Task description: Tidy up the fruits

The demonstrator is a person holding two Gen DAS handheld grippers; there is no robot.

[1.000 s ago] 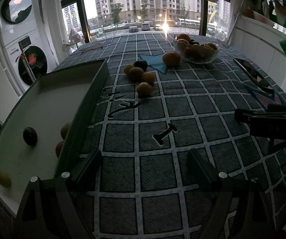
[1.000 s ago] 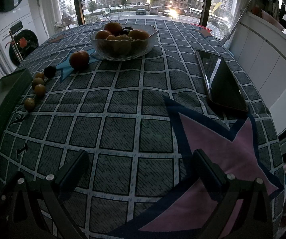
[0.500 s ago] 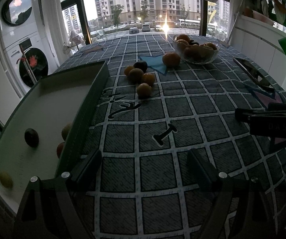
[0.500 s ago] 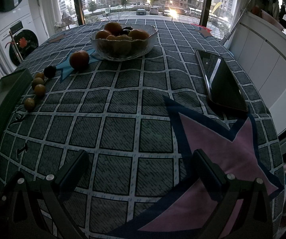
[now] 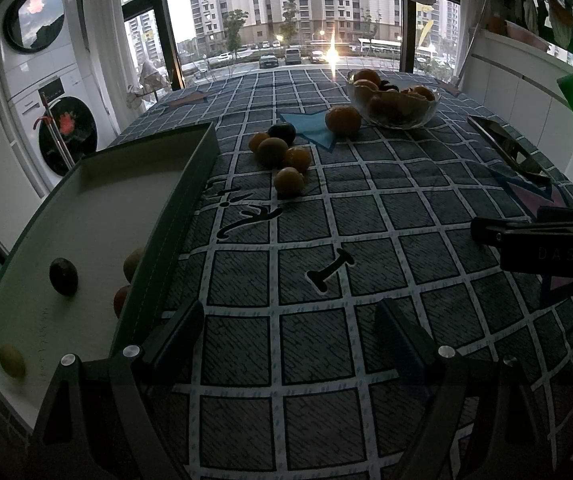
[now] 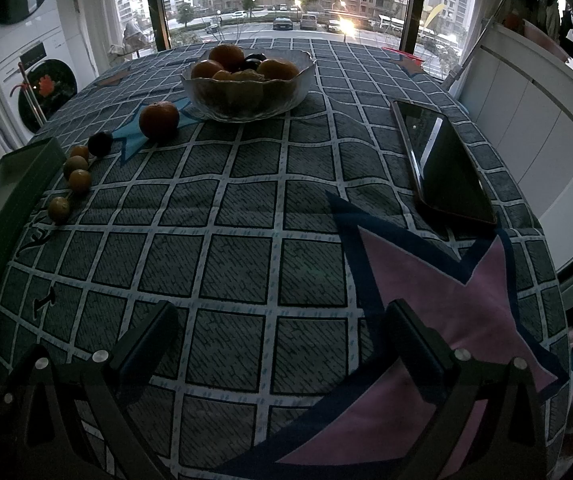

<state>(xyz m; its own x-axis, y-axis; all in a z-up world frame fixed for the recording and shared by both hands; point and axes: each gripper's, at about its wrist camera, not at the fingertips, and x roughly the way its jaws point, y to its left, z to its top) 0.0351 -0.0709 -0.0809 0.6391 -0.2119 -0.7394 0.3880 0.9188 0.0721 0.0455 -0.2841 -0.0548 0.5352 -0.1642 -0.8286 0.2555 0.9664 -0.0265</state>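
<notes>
Your left gripper (image 5: 290, 320) hovers over the checked tablecloth (image 5: 366, 216) with its jaws wide and nothing between them, and your right gripper (image 6: 282, 328) does the same above the pink star patch (image 6: 426, 300). Four small fruits lie in the white tray (image 5: 86, 216) at your left, among them a dark plum (image 5: 63, 276). Beyond the tray a cluster of small fruits (image 5: 282, 152) sits loose on the cloth, with an orange (image 6: 158, 119) just beside the fruit-filled glass bowl (image 6: 246, 96) and a tablet (image 6: 442, 164) well off to the right.
</notes>
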